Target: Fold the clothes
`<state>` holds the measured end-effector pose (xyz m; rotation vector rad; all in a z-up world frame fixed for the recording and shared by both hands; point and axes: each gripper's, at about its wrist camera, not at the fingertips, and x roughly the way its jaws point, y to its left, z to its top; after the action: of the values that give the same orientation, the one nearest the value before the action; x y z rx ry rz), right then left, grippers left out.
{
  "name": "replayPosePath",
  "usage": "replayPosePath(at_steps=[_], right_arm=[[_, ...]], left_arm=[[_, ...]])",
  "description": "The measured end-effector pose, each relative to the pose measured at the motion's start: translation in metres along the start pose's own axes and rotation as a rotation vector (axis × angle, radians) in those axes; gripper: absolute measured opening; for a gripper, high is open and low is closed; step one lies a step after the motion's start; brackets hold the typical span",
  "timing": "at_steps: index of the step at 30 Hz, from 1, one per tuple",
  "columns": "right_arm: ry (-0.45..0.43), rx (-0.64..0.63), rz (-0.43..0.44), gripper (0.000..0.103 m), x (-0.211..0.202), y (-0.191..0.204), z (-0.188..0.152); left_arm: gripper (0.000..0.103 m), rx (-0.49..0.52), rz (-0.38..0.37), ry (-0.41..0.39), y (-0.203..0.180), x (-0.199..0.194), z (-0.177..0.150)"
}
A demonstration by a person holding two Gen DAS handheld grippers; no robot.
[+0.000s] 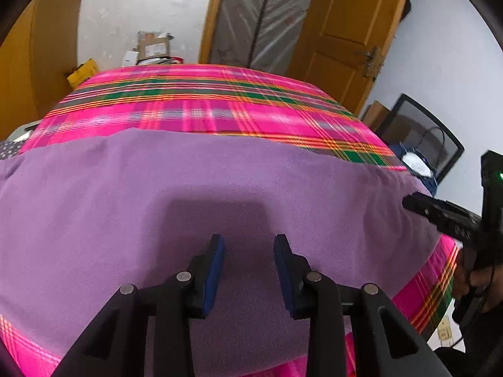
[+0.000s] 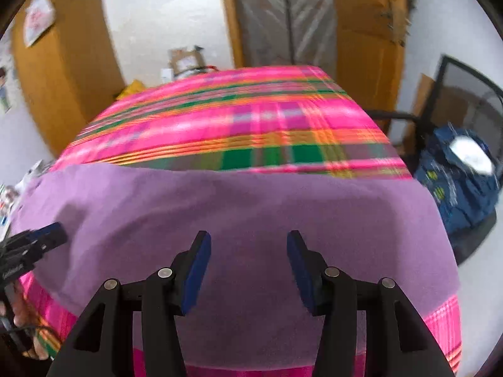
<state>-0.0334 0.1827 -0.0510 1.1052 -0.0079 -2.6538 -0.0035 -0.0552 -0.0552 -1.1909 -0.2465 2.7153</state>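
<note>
Room: a small room with white walls, a wooden door (image 1: 339, 22) standing open behind the bed, and cardboard boxes (image 1: 154, 47) stacked against the far wall.
Surface: a bed covered by a bright pink checked bedspread (image 1: 201, 100) with green and orange stripes; it gives a broad flat place to lay clothing out.
Cloth: a plain purple cloth (image 1: 157, 188) lies spread across the near half of the bedspread, reaching almost from one side to the other.
Look of the cloth: matte, soft and fairly smooth, with only slight ripples near its right edge; its far edge runs nearly straight across the checks. What kind of garment it is cannot be told.
Left gripper (image 1: 249, 264): jaws apart, blue pads (image 1: 215, 270) clear of the fabric, nothing between them; it hovers over the near middle of the cloth.
Right gripper (image 2: 248, 267): jaws wide apart and empty, hovering over the cloth's near right part.
Why so placed: both tools sit side by side above the near edge, probably so each can take a part of that edge for a fold.
Step in hand: likely between grips, with the cloth resting freely.
</note>
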Motion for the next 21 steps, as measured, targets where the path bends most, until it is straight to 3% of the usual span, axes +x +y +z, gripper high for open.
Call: replayPosePath(at_steps=[8, 21], right_arm=[[0.028, -0.161, 0.165, 0.052, 0.012, 0.061, 0.001], [0.081, -0.203, 0.195, 0.052, 0.036, 0.082, 0.005]], left_arm=[[0.033, -0.085, 0.098, -0.040, 0.036, -0.015, -0.001], [0.033, -0.164, 0.165, -0.067, 0.074, -0.029, -0.007]])
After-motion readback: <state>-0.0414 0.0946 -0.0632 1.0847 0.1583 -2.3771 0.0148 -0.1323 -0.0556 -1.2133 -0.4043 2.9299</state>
